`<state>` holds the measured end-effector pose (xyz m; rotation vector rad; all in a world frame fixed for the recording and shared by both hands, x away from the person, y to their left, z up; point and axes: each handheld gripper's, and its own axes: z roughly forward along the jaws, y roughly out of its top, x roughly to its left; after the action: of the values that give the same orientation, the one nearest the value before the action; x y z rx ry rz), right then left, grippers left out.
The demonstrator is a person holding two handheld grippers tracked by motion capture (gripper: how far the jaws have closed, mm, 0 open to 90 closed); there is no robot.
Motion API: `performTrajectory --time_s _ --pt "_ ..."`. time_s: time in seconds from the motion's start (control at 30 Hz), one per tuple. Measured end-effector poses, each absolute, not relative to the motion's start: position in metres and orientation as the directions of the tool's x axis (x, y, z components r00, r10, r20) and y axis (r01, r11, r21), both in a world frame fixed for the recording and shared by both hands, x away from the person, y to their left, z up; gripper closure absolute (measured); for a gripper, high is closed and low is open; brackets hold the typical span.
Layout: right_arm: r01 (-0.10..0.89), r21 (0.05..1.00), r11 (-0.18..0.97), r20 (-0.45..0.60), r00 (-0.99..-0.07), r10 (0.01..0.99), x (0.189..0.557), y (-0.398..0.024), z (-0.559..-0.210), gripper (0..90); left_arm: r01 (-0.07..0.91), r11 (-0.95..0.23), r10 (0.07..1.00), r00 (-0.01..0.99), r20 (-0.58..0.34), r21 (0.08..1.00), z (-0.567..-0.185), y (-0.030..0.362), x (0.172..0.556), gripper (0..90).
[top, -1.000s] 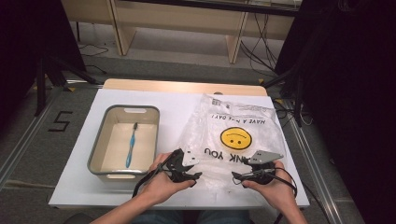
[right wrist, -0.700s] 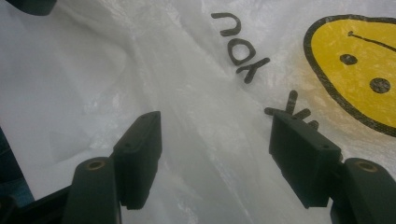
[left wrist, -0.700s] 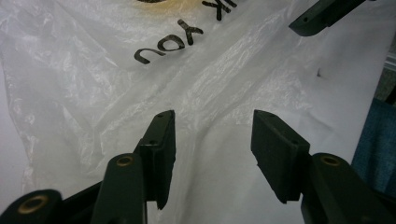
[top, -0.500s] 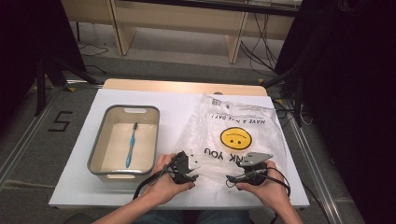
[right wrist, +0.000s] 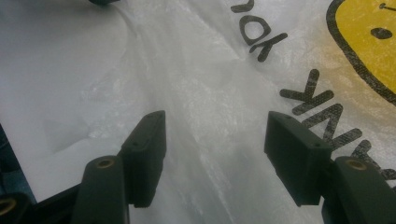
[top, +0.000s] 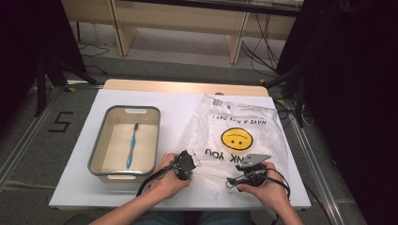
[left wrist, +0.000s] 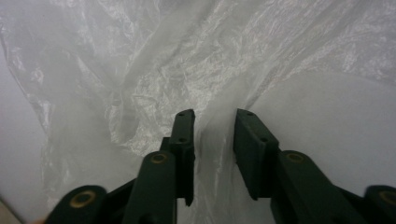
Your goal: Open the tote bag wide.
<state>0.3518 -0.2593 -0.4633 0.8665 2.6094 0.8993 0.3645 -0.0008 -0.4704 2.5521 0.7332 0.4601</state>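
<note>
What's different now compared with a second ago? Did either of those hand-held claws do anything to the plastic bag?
The left gripper has dipped toward the plastic bag, and its jaws have just been closing around a raised fold of the film, a narrow gap remaining. The right gripper stays wide open over the bag. The blue toothbrush and grey bin have not moved.

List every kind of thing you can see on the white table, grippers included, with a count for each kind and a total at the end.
Plastic bag: 1
Grey bin: 1
Blue toothbrush, lying inside the bin: 1
Grippers: 2, the left gripper and the right gripper
Total: 5
</note>
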Motion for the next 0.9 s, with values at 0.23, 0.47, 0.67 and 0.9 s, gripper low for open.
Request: performTrajectory --time_s 0.23,0.47,0.67,0.9 --pt "0.464 0.621 0.632 -0.019 -0.797 0.603 0.353 -0.257 -0.467 47.2 0.427 -0.739 0.591 0.782 0.197 0.521 -0.47 -0.003 0.37 87.1" --pt "0.475 0.626 0.618 -0.014 -0.786 0.618 0.354 -0.254 -0.468 76.4 0.425 -0.712 0.617 0.759 0.209 0.559 -0.467 -0.001 0.373 85.0" --pt "0.472 0.661 0.583 -0.019 -0.766 0.642 0.354 -0.254 -0.463 90.0 0.429 -0.67 0.648 0.736 0.196 0.606 -0.46 0.003 0.372 72.2" --pt "0.48 0.718 0.504 -0.016 -0.713 0.701 0.354 -0.254 -0.453 90.0 0.363 -0.626 0.644 0.74 0.194 0.69 -0.437 0.004 0.363 56.9"
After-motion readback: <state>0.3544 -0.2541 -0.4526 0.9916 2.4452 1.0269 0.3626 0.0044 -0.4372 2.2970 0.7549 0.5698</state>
